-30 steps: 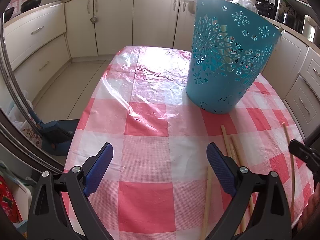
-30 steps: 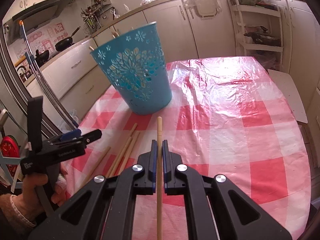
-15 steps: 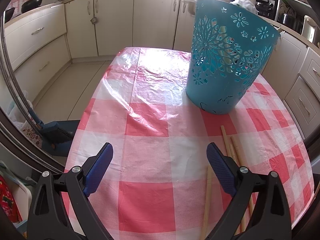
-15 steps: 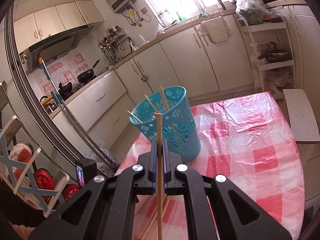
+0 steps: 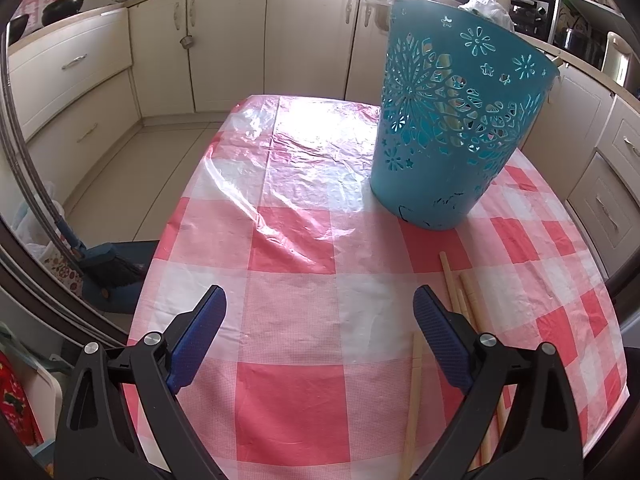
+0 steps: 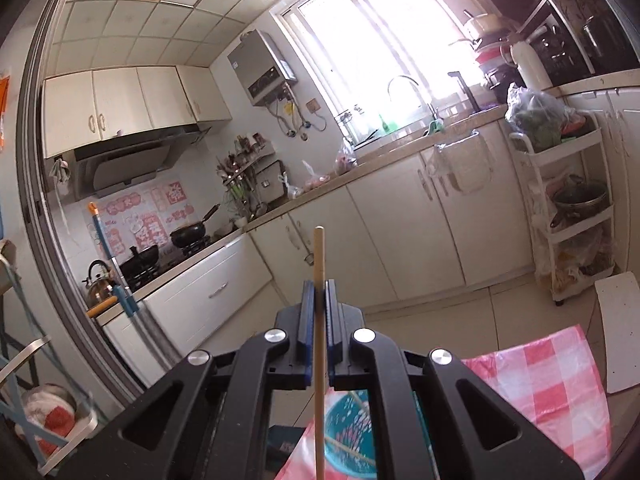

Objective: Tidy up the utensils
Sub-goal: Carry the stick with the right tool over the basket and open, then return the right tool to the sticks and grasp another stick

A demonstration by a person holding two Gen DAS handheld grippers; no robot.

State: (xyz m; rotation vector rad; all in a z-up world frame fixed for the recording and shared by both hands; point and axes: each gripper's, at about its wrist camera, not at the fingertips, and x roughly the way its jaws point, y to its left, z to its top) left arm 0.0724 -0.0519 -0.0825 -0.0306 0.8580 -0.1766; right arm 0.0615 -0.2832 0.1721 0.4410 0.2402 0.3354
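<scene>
**Visitor:** While the right gripper (image 6: 319,292) is lifted so high, what is it holding, and where?

**Onlooker:** One thin wooden chopstick (image 6: 319,264), pale and round, pinched tightly between the two blue ribbed pads (image 6: 306,308). It stands nearly upright, its blunt tip poking above the pads. Beneath the tool, through its black frame, the mouth of the teal basket (image 6: 352,436) shows, with other sticks already leaning inside. My guess is the stick is being held over the opening so it can drop in end first.

**Visitor:** And the other hand?

**Onlooker:** The left gripper (image 5: 320,328) hovers low over the table, its jaws spread wide and holding nothing. It looks parked, perhaps ready for the next stick.

**Visitor:** What lies around it?

**Onlooker:** More loose chopsticks (image 5: 456,292) lie on the tablecloth (image 5: 288,392) just beside the right finger, near the basket (image 5: 452,120). That basket is tapered plastic, pierced with flower cutouts. The cloth is glossy, crinkled, red-and-white checked plastic. Cream kitchen cabinets (image 5: 224,40) stand beyond.
</scene>
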